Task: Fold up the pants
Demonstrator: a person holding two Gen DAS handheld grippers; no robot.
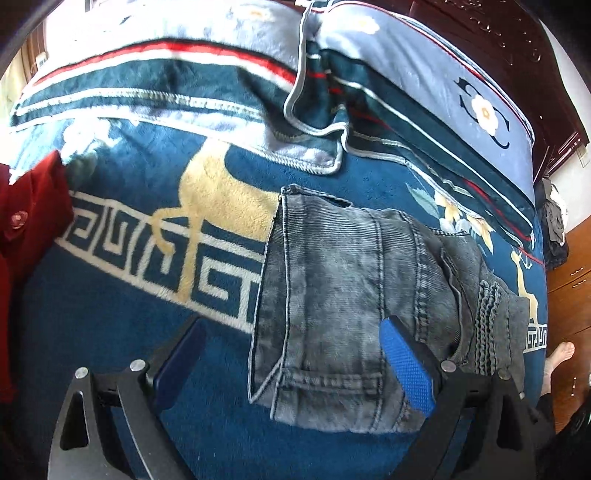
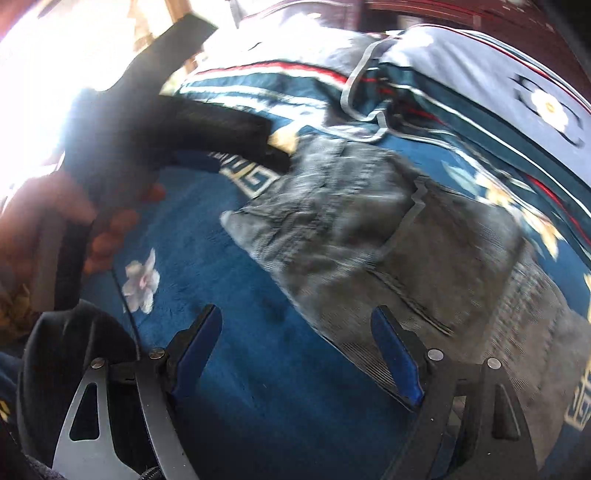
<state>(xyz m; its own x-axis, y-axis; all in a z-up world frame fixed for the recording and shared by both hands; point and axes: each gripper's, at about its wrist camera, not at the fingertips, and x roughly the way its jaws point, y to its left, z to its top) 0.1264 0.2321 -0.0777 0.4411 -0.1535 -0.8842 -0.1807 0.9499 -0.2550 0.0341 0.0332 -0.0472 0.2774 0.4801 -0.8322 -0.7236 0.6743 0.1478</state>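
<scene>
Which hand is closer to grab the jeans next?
Probably the left. The left gripper hangs open over the near edge of the folded grey jeans. The right gripper is open too, but mostly blue blanket lies between its jaws.

Bed [image 1: 110,369] fills most of both views, covered by a deep blue plush blanket [image 1: 314,177] with a cream key-pattern border, a tan deer figure and pale flowers. Folded quilt [image 1: 184,85] lies across the far side: teal with white and red stripes, grey-blue panel with a white flower. Dark reddish carved wooden headboard [image 1: 498,33] behind it, upper right. Red cloth [image 1: 29,229] at the bed's left edge. Wooden floor [image 1: 569,314] to the right, brown boards. Dark heap of clothes [image 1: 554,225] beside the bed's corner. Pale wall [image 1: 576,173] beyond. Strong daylight from a window [image 2: 55,55] at upper left, washed out white.
</scene>
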